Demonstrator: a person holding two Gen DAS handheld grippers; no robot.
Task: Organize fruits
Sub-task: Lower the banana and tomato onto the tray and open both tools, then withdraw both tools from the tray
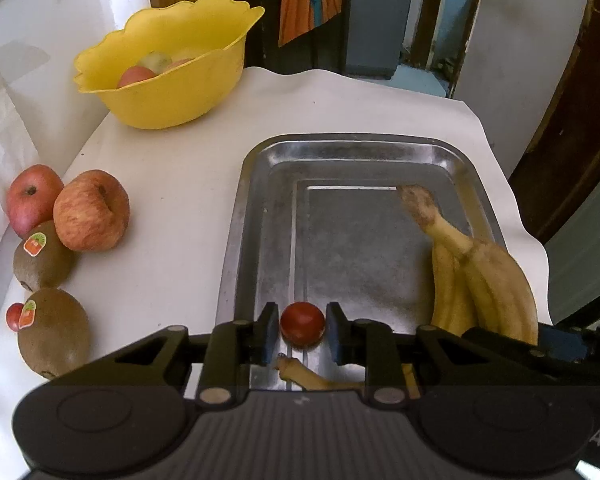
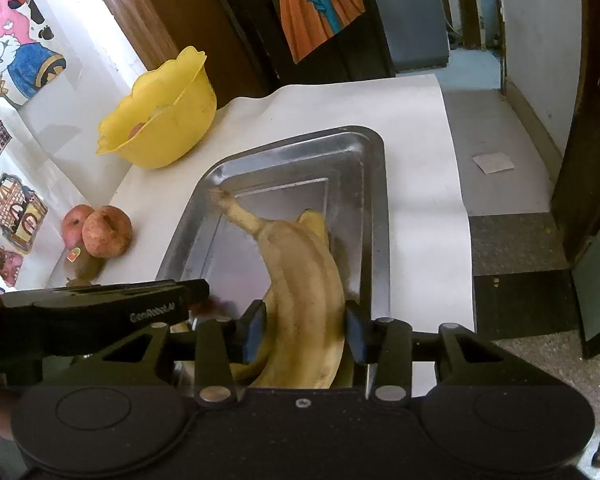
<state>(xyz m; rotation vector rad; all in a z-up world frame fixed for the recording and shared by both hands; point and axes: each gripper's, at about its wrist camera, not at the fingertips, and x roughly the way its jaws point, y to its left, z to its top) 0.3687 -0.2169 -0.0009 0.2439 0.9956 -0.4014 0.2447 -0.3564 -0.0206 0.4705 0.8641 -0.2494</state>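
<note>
A small red cherry tomato (image 1: 302, 323) sits between the fingers of my left gripper (image 1: 302, 334), over the near end of the steel tray (image 1: 260, 184); small gaps show on both sides, so the jaws stand open. A banana bunch (image 1: 484, 280) lies at the tray's right. In the right wrist view my right gripper (image 2: 306, 330) straddles the banana bunch (image 2: 304, 280), pads against its sides. A single banana (image 1: 316, 378) lies under my left gripper.
A yellow bowl (image 1: 172, 92) with apples stands at the back left. Two apples (image 1: 90, 210) and two kiwis (image 1: 54, 330) lie left of the tray, with another small tomato (image 1: 14, 316). The table ends just right of the tray (image 2: 376, 208).
</note>
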